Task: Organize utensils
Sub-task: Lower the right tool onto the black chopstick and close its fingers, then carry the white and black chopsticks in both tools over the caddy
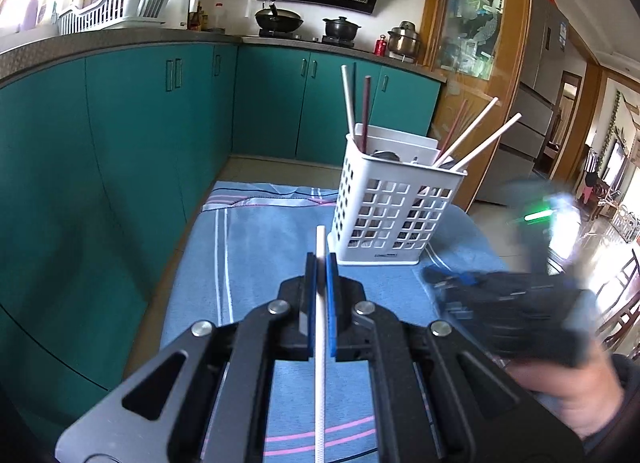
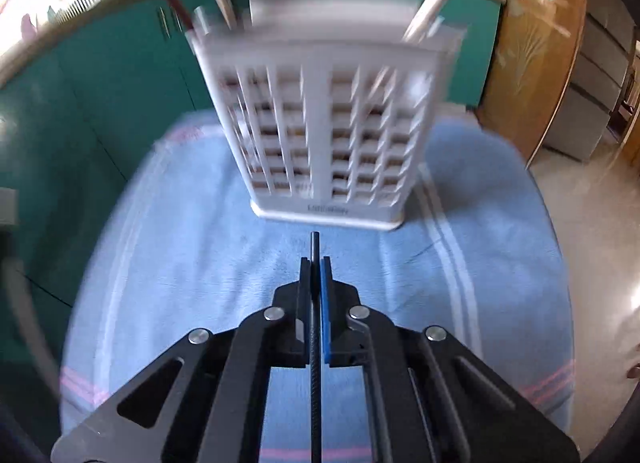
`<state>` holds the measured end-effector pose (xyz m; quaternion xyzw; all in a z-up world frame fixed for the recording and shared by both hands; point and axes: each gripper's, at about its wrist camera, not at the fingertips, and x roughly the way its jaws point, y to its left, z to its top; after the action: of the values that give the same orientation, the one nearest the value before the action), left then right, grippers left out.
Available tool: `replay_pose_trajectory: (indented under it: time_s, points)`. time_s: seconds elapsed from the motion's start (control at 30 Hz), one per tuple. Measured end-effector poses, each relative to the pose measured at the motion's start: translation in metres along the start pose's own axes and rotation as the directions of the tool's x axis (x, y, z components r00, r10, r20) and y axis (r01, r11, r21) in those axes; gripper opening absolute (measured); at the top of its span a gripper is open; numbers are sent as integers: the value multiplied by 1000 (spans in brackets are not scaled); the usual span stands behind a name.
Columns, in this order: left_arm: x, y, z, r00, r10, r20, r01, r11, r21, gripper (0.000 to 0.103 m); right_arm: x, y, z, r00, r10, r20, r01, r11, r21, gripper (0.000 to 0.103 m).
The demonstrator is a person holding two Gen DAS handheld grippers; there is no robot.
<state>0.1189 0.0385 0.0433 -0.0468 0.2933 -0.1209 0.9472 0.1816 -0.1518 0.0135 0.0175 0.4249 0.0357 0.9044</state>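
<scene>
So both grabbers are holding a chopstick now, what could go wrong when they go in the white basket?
The white chopstick sits pinched in the left gripper with most of its length behind the pads, so it might swing or slip.

The white basket already holds chopsticks leaning outward; a new one could knock them.

The right gripper, shut on the black chopstick, looks blurred close to the basket, so it might bump and tip it.

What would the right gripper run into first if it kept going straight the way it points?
Probably the lower front wall of the white perforated plastic utensil holder. The right gripper, shut on a thin black chopstick, aims at its base; blur leaves depth uncertain.
</scene>
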Motion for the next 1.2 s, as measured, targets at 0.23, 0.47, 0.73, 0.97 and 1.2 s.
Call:
replay_pose_trajectory:
  time_s: [0.23,0.47,0.73,0.97,1.2]
  points:
    - [-10,-16,4,1000,-26,16,26,999,24,4,-118,-26,-18,977,77,200,-84,996,29,5]
    - [-42,-44,15,997,-41,67,38,998,58,4,-171,-30,-26,946,102,307,-113,993,18,5]
    - [-54,-70,62,995,-67,70,61,994,86,4,-197,-39,3,927,134,350,-143,990,2,5]
    - [-73,-95,172,979,-77,189,54,991,123,4,-238,-29,99,876,131,464,-117,991,-60,5]
    - [-52,-105,260,960,-50,275,20,994,110,4,-232,-29,186,840,89,535,-76,996,-46,5]
